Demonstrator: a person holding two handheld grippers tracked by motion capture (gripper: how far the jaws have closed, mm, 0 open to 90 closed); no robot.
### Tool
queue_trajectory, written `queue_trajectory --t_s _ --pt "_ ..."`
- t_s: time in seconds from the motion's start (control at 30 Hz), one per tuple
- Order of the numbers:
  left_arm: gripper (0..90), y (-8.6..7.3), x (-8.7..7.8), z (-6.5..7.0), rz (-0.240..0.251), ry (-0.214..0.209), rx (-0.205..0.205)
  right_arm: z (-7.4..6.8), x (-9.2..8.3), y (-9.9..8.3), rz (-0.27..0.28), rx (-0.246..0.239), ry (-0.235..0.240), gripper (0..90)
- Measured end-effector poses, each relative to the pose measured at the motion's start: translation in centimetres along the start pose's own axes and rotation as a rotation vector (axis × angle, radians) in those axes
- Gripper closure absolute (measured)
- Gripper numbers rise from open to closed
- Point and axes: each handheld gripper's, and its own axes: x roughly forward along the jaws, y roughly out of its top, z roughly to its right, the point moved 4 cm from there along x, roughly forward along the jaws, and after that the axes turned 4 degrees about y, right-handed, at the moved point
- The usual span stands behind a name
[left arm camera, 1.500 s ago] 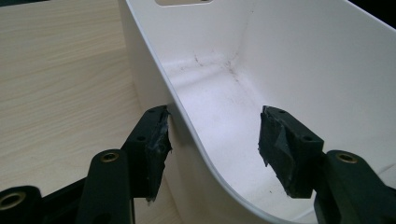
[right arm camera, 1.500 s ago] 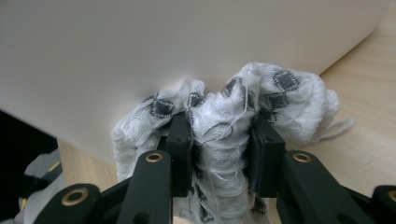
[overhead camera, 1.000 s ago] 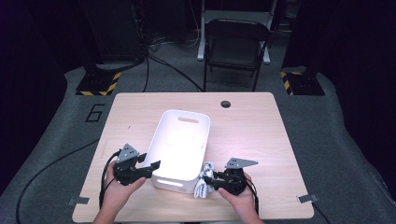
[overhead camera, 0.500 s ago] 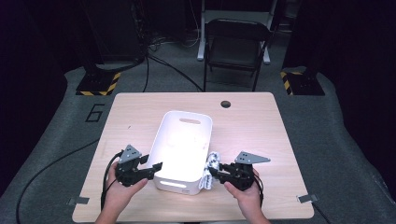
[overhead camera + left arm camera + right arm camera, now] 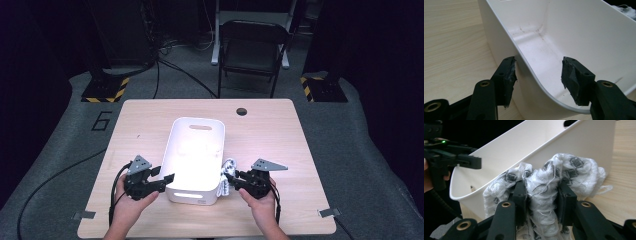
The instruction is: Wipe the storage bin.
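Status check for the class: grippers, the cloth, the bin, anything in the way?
Right gripper shut on white cloth, beside the bin's outer wall. Left gripper open, jaws astride white bin rim. Bin interior bare; nothing blocking.

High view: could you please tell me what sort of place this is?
Probably a recording studio or lab workstation: a wooden table on grey carpet, hazard-striped stand bases, a folding chair and dark curtained surroundings.

One readable mark: a large numeral "6" (image 5: 102,120), pale grey, on the dark floor mat (image 5: 60,150), left of the table's far left corner, left-centre of the high view. No other legible text.
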Motion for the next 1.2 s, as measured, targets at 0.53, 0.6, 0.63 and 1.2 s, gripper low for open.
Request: queue_trajectory --t_s 0.53,0.6,0.63,1.2 --pt "44.2 0.0 -0.1 -0.2 -0.008 -0.006 -0.008 0.7 1.2 -4.1 -0.238 0.015 -0.043 65.6" --pt "44.2 0.1 -0.1 -0.2 -0.011 -0.008 -0.008 0.3 0.9 -4.0 -0.237 0.004 -0.029 66.1" --pt "44.2 0.1 -0.1 -0.2 -0.014 -0.006 -0.007 0.0 0.7 -3.8 -0.237 0.01 -0.022 66.4" --pt "46.2 0.0 -0.1 -0.6 0.016 0.045 -0.055 0.4 1.7 -1.7 -0.101 0.032 -0.012 66.9"
